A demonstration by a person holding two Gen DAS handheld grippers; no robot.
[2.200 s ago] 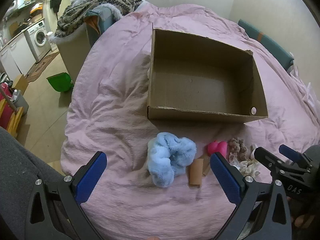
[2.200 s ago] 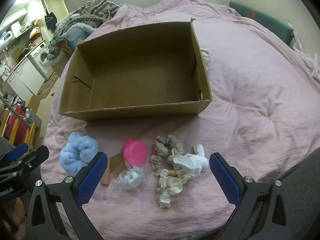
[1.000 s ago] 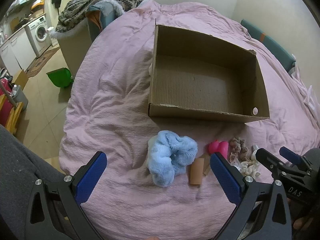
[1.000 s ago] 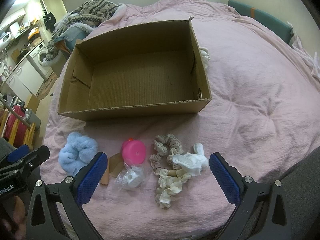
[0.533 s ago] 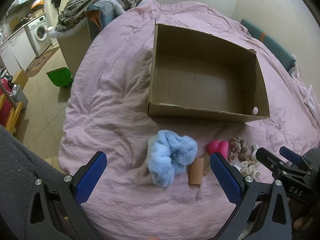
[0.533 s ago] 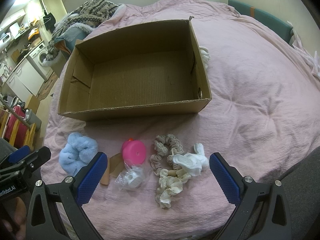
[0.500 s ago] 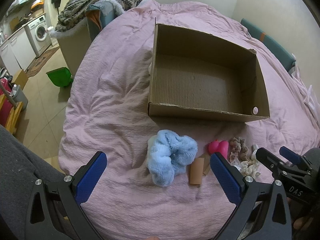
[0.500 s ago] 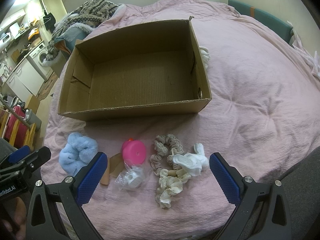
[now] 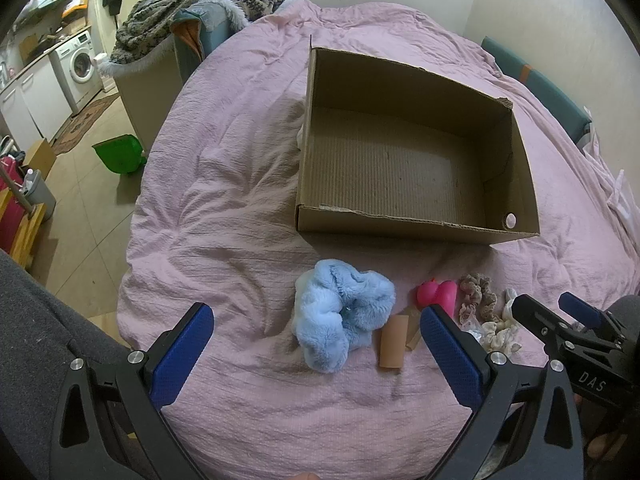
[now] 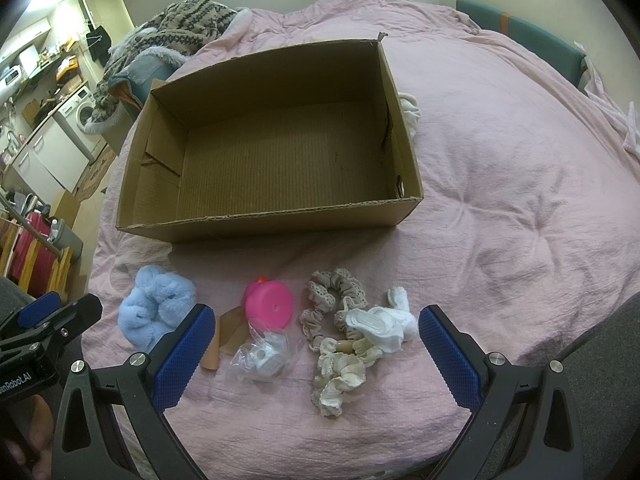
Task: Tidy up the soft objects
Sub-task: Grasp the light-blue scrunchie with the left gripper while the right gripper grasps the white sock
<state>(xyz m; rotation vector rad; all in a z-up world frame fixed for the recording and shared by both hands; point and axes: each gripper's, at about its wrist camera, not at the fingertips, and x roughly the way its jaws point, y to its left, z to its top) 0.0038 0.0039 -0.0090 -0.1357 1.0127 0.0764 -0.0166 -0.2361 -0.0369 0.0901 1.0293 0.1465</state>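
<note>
Everything waiting to be sorted lies in a loose row on the pink bedspread (image 10: 500, 208), just in front of the near wall of the empty cardboard box (image 10: 276, 222). Furthest left of the box's front is the fluffy blue scrunchie (image 9: 342, 314), then a small tan tube (image 9: 391, 347), a pink cup (image 10: 269, 305), a clear bag holding something white (image 10: 262, 358), and, toward the box's right corner, a tangle of beige, cream and white scrunchies (image 10: 352, 330). The left gripper (image 9: 316, 344) is spread wide and holds nothing; the blue scrunchie sits straight ahead of it, almost centred between its blue pads, so this hand looks the nearer one for that piece. The right gripper (image 10: 312, 342) is likewise wide apart and holding nothing, with the cup, the bag and the scrunchie tangle between its fingers. The blue scrunchie's longer side seems to run toward the box, so a sideways pinch should catch it.
</note>
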